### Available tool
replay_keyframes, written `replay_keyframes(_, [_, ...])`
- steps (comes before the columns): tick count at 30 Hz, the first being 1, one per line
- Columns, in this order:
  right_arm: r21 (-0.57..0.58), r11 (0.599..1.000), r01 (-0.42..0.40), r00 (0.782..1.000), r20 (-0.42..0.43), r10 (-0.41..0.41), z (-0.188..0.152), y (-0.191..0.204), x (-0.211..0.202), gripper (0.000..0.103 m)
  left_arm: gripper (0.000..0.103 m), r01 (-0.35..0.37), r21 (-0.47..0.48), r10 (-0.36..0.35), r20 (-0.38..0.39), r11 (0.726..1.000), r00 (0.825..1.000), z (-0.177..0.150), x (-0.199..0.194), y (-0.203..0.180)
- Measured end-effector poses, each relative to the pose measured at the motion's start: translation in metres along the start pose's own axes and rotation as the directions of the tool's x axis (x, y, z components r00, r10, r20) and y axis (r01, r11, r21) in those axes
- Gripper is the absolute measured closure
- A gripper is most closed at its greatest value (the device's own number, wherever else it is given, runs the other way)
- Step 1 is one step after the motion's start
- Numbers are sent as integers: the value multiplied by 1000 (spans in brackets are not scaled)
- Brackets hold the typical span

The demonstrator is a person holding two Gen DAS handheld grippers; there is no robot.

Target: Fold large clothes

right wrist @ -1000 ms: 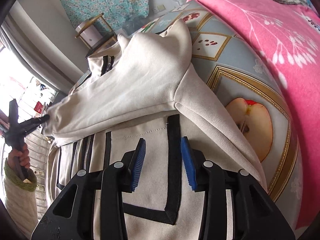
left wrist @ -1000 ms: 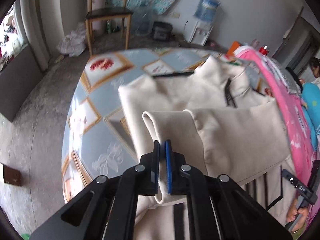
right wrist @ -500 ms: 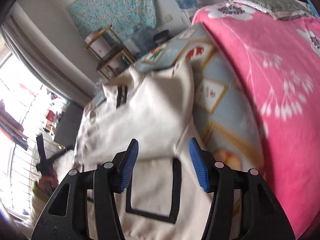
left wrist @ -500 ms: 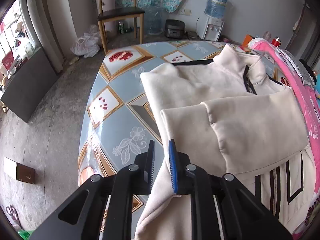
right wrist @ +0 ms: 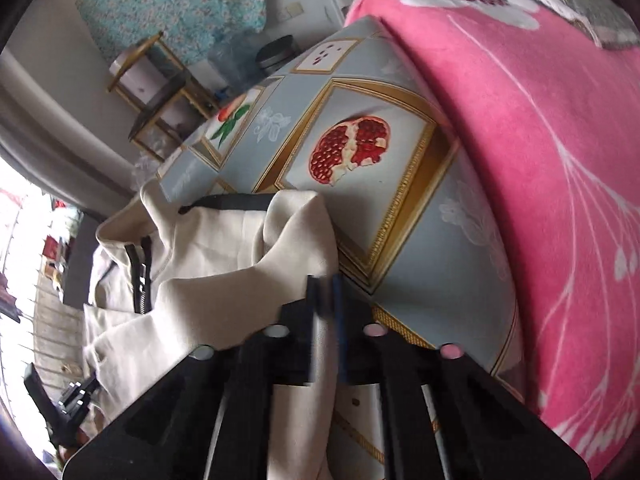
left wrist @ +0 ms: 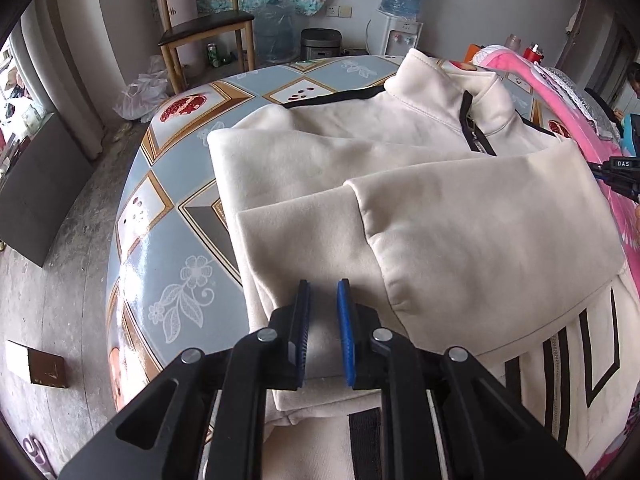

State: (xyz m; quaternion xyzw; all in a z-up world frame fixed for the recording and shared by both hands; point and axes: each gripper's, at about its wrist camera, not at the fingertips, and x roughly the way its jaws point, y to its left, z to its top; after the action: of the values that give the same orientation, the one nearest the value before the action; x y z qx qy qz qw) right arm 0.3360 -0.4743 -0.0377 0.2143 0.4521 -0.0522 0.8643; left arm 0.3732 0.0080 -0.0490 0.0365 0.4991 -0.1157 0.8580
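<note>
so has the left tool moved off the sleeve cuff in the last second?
Yes. The left tool has opened, let the cuff go and backed toward the near table edge; against the fixed table, the sleeve now lies flat across the jacket.

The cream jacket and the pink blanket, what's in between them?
In the right wrist view, a strip of the table's patterned cover lies between the cream jacket and the pink blanket, showing a pomegranate picture.

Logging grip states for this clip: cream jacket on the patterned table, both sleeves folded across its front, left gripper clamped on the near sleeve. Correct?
Not quite. The left gripper is open, its jaws apart over the near sleeve of the cream jacket, not clamped, as the left wrist view shows. The rest stands.
</note>
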Motion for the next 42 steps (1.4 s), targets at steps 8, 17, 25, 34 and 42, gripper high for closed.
replay_keyframes(8, [5, 974, 225, 959, 174, -222, -4, -15, -16, 103, 90, 15, 1, -15, 18, 1000, 1000, -5, -2, 3])
replay_keyframes(17, [-31, 993, 117, 977, 185, -110, -13, -4, -55, 68, 90, 58, -2, -57, 81, 998, 995, -4, -18, 4])
replay_keyframes(25, [-405, 911, 73, 997, 41, -62, -64, 83, -18, 67, 89, 28, 3, -28, 18, 1000, 999, -2, -2, -2])
replay_keyframes(34, [-403, 906, 132, 991, 35, -129, -101, 89, -46, 59, 85, 61, -34, -58, 90, 998, 994, -16, -52, 13])
replay_keyframes(42, [-376, 925, 49, 998, 45, -34, -211, 93, -123, 30, 45, 110, 43, -114, 106, 993, 988, -93, -123, -19])
